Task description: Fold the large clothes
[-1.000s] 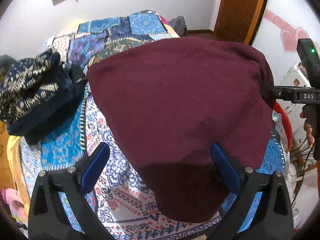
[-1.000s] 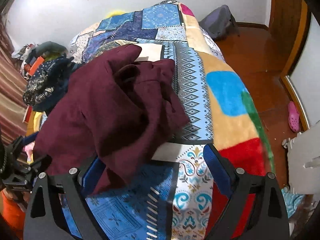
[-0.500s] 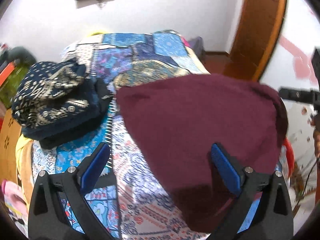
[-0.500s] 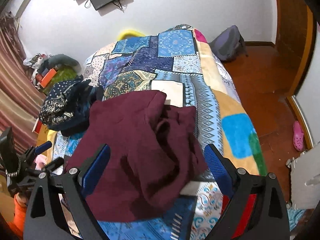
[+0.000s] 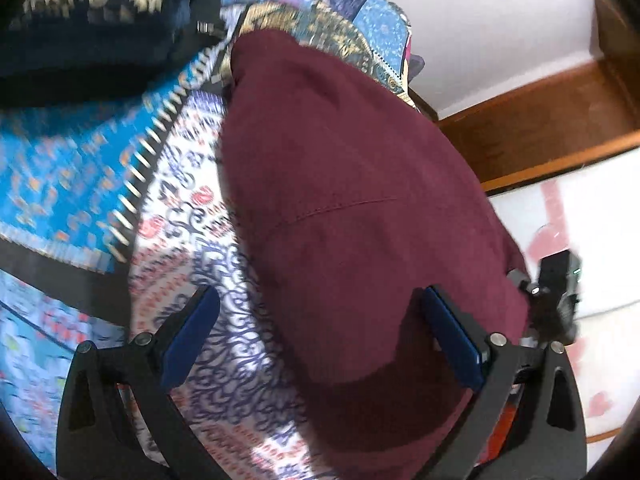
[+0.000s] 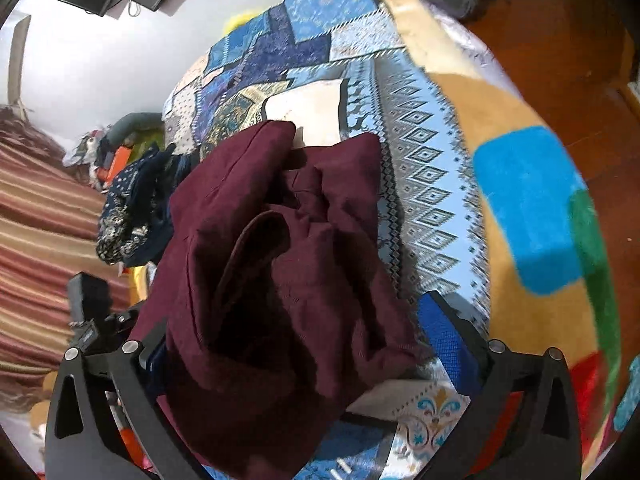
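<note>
A large maroon garment (image 5: 344,208) lies on the patchwork bedspread (image 5: 72,184). In the left wrist view it is smooth, with one seam across it. My left gripper (image 5: 320,332) is open just over its near edge, its right pad (image 5: 452,340) above the cloth and its left pad (image 5: 188,332) above the bedspread. In the right wrist view the garment (image 6: 272,264) is bunched in folds. My right gripper (image 6: 304,344) is open, with the near folds between its fingers; its left pad is hidden under cloth. The other gripper (image 5: 556,292) shows beyond the garment.
A dark navy patterned pile of clothes (image 5: 92,12) sits on the bed to the left; it also shows in the right wrist view (image 6: 136,204). The bed's right edge (image 6: 560,200) drops to a wooden floor (image 6: 568,20). A striped curtain (image 6: 36,232) hangs left.
Both cameras have tilted and dropped closer to the bed. The garment now lies nearer under both grippers. Both grippers stay open.
</note>
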### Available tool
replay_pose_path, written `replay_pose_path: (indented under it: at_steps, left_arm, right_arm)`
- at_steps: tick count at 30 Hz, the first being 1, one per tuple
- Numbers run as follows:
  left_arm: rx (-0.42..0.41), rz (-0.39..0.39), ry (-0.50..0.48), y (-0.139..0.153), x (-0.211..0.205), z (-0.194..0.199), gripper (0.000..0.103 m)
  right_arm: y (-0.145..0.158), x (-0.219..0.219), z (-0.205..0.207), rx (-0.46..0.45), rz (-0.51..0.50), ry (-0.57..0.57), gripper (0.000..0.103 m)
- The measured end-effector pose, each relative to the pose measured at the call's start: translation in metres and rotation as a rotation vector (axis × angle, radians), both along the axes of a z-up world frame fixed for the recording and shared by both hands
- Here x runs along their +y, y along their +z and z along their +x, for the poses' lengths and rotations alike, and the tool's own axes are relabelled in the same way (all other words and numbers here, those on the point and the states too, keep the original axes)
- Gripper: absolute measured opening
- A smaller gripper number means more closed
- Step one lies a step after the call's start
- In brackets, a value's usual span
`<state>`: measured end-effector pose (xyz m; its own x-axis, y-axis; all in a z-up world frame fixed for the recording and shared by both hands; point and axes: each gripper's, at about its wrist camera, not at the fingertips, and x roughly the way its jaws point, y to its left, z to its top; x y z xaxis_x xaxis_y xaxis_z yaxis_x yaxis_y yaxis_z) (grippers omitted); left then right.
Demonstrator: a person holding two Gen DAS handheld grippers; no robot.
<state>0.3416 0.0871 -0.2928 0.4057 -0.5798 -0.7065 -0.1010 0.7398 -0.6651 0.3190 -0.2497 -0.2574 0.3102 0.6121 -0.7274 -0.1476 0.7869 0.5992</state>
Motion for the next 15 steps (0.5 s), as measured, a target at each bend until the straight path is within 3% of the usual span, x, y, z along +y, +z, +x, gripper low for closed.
replay_pose_path:
  at_steps: [6, 9, 13, 15]
  left_arm:
    - [0.062, -0.150, -0.011, -0.020, -0.010, 0.018, 0.102]
    - [0.059, -0.155, -0.020, -0.019, -0.018, 0.024, 0.102]
    - [0.045, -0.139, -0.033, -0.013, -0.030, 0.030, 0.101]
    - [0.033, -0.121, -0.039, -0.009, -0.034, 0.030, 0.094]
  right_arm:
    - [-0.018, 0.008, 0.025, 0.108, 0.069, 0.041, 0.103]
    - [-0.022, 0.009, 0.034, 0.140, 0.100, 0.050, 0.103]
    - [-0.015, 0.011, 0.035, 0.117, 0.084, 0.039, 0.102]
    - [-0.012, 0.009, 0.032, 0.117, 0.105, 0.030, 0.088]
